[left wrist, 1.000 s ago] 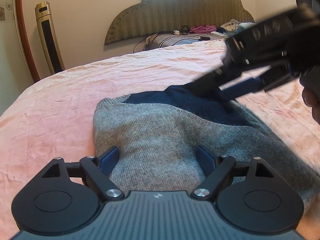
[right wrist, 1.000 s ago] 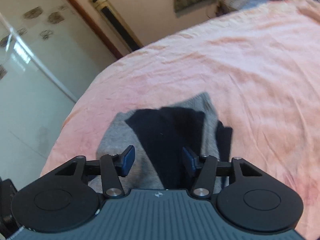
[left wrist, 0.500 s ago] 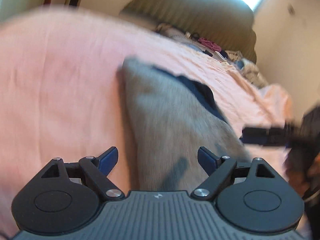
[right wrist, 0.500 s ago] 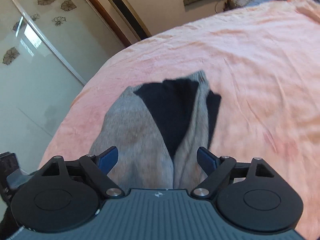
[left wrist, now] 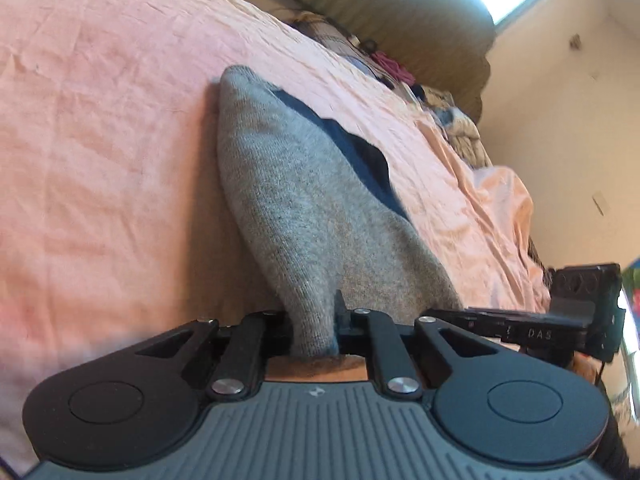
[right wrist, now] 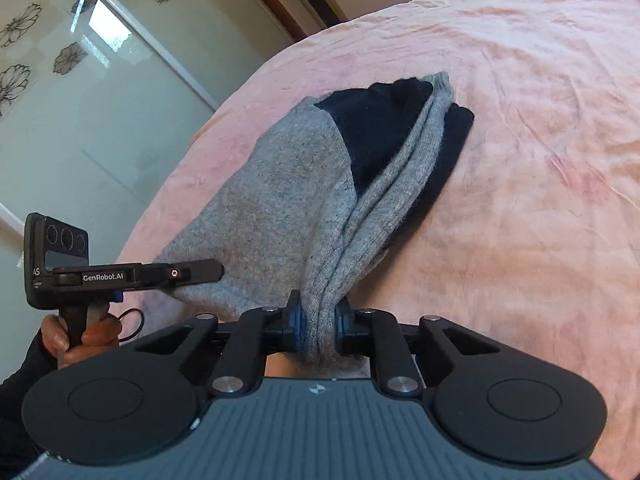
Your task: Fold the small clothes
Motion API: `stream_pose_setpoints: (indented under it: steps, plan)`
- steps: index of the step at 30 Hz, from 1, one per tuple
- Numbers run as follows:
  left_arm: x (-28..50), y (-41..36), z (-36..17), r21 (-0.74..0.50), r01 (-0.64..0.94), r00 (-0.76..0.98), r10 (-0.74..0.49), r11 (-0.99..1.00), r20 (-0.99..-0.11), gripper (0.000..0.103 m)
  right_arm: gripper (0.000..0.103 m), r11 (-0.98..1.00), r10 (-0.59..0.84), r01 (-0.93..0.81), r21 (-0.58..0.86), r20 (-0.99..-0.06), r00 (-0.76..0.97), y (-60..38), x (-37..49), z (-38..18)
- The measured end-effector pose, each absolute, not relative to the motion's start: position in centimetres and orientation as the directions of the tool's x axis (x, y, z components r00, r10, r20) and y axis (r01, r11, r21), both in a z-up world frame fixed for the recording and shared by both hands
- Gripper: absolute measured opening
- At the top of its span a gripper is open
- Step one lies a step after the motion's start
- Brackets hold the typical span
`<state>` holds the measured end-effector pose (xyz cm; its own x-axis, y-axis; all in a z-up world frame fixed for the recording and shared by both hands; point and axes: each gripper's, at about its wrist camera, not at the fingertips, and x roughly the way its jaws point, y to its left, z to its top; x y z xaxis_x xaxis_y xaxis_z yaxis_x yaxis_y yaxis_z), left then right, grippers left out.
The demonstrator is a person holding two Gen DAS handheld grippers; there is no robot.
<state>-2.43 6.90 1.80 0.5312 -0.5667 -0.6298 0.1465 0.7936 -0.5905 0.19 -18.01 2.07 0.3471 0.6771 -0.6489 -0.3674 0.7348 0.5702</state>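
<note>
The near edge of the grey sweater (navy at its far end), spread on the pink bedsheet, has just been pinched: the left gripper and right gripper, wide open a second ago, are closing on bunched knit. The fold can likely begin.

The sweater's near hem vanishes behind the right gripper; clutter at the bed's head edge is too blurred to identify.
</note>
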Motion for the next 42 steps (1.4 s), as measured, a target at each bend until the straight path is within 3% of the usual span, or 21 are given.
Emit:
stream_pose_setpoints:
  steps: [2,4,6,10,14,16,17,20,26,28,29,30,31,32,35,38,39,41,42]
  plan:
    - [-3.3,6.6,0.5,-0.531,0.152,0.541,-0.520,0.833,-0.661,0.017,0.018,0.751,0.659,-0.342,0.565,-0.667,0.347,-18.4,0.0,0.4]
    - [-4.6,6.7,1.0,-0.503,0.157,0.583,-0.491,0.850,-0.647,0.023,0.030,0.723,0.690,-0.303,0.621,-0.628,0.361,-19.6,0.2,0.4]
    - [-6.2,7.0,3.4,-0.406,0.141,0.656,-0.393,0.903,-0.645,0.035,0.048,0.739,0.666,-0.300,0.603,-0.586,0.462,-20.4,0.4,2.5]
    - [-7.1,4.1,6.9,-0.222,0.257,0.790,-0.336,0.941,-0.513,0.075,0.054,0.763,0.640,-0.377,0.526,-0.525,0.561,-18.1,3.6,6.5]
    - [-3.9,-0.5,4.7,-0.152,0.340,0.723,-0.362,0.928,-0.588,0.075,0.074,0.798,0.603,-0.429,0.424,-0.593,0.534,-12.1,9.9,6.1]
    - [-2.8,-1.5,2.5,-0.123,0.325,0.681,-0.322,0.938,-0.658,0.074,0.076,0.880,0.456,-0.388,0.276,-0.719,0.524,-9.9,12.3,3.8]
    - [-2.9,-1.6,1.9,-0.102,0.325,0.692,-0.310,0.940,-0.652,0.074,0.076,0.884,0.435,-0.405,0.233,-0.724,0.535,-9.8,12.8,2.4]
    - [-3.4,-1.5,1.1,-0.071,0.335,0.721,-0.304,0.940,-0.623,0.075,0.076,0.884,0.452,-0.380,0.272,-0.701,0.551,-10.7,13.9,1.9]
    - [-5.4,-0.7,2.9,-0.078,0.335,0.729,-0.310,0.939,-0.610,0.075,0.071,0.912,0.378,-0.366,0.183,-0.721,0.581,-9.6,9.8,4.8]
    - [-6.2,-0.6,2.9,-0.074,0.353,0.721,-0.321,0.933,-0.614,0.075,0.075,0.871,0.466,-0.435,0.228,-0.665,0.584,-10.1,5.7,6.0]
    - [-6.3,-0.5,2.4,-0.072,0.351,0.712,-0.316,0.933,-0.627,0.075,0.084,0.856,0.491,-0.452,0.250,-0.667,0.561,-10.0,4.5,5.9]
    - [-6.3,-0.2,1.8,-0.072,0.345,0.703,-0.308,0.936,-0.641,0.076,0.085,0.850,0.498,-0.454,0.267,-0.688,0.528,-10.1,3.8,5.0]
    - [-6.2,0.1,1.4,-0.076,0.339,0.705,-0.307,0.938,-0.639,0.077,0.085,0.858,0.479,-0.442,0.262,-0.720,0.503,-10.3,3.4,3.5]
    - [-6.2,0.2,1.3,-0.086,0.338,0.712,-0.314,0.937,-0.628,0.077,0.085,0.855,0.480,-0.465,0.231,-0.693,0.538,-10.9,2.7,2.4]
    - [-6.6,0.3,2.5,-0.113,0.304,0.713,-0.304,0.946,-0.631,0.075,0.081,0.881,0.448,-0.412,0.233,-0.692,0.566,-11.7,0.9,3.4]
    - [-8.4,0.7,3.4,-0.172,0.291,0.715,-0.333,0.941,-0.615,0.076,0.083,0.856,0.504,-0.436,0.278,-0.637,0.583,-12.1,-2.3,5.3]
    - [-8.7,0.6,3.1,-0.171,0.283,0.713,-0.326,0.944,-0.621,0.076,0.089,0.839,0.529,-0.459,0.292,-0.630,0.568,-11.8,-3.3,5.0]
    - [-8.7,0.1,2.0,-0.141,0.261,0.715,-0.289,0.955,-0.637,0.076,0.091,0.848,0.496,-0.465,0.253,-0.688,0.530,-11.0,-3.4,3.0]
    - [-9.0,-0.2,1.7,-0.109,0.259,0.734,-0.269,0.960,-0.624,0.076,0.091,0.853,0.477,-0.483,0.198,-0.672,0.566,-10.8,-3.7,2.3]
